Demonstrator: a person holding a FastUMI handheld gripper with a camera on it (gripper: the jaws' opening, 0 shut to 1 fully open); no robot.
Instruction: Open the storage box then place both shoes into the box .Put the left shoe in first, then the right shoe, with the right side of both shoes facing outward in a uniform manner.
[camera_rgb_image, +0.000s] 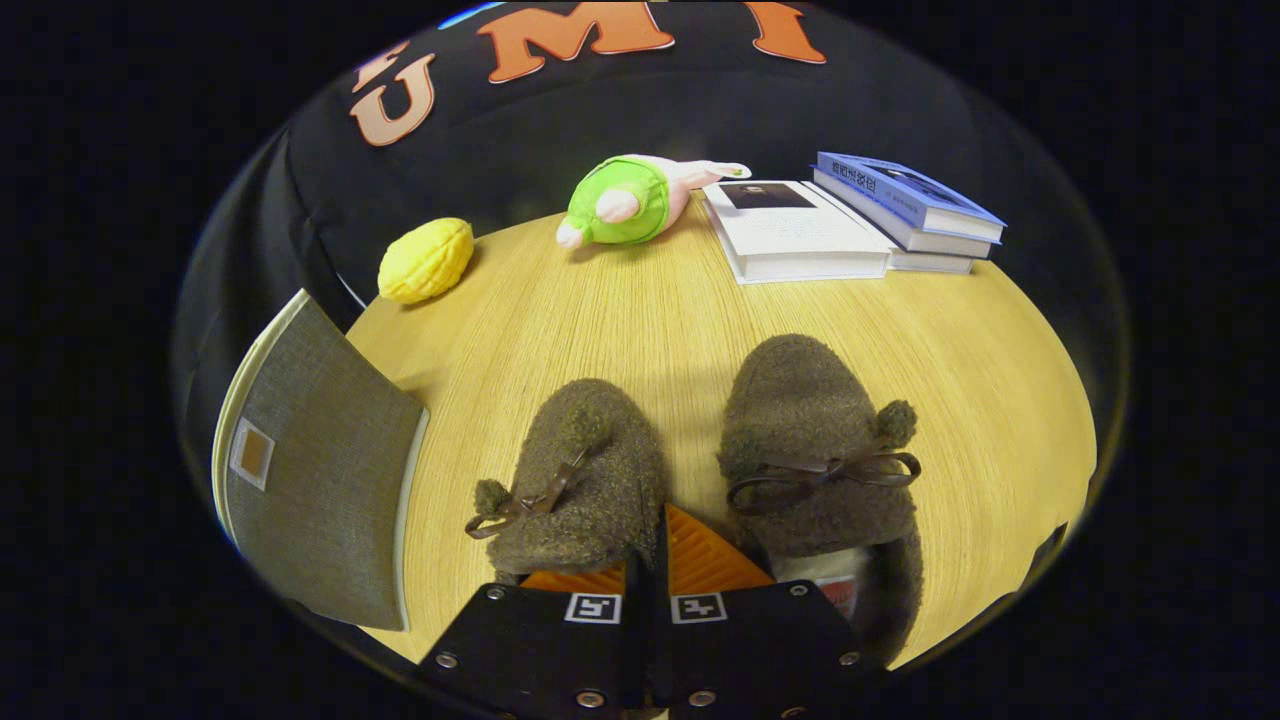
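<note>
Held low over the bench, the hand-held gripper has its 2 fingers drawn almost together, with only a thin dark gap between them and nothing pinched there. The fingers sit between the 2 fuzzy brown shoes: the left shoe lies just beside one finger, the right shoe just beside the other, both with toes pointing away and a bow on top. Whether a finger touches either shoe, I cannot tell.

The storage box, grey fabric with a small tag, stands off to the left of the left shoe, near the bench edge, and looks not yet opened.

Risks from here, as I judge them: the box must be opened first, and swinging over to it could drag or knock the left shoe, turning it. Soft pile may slip in a weak pinch. Grabbing the right shoe first would break the order.

Beyond lie a yellow toy, a green plush and 2 books.
</note>
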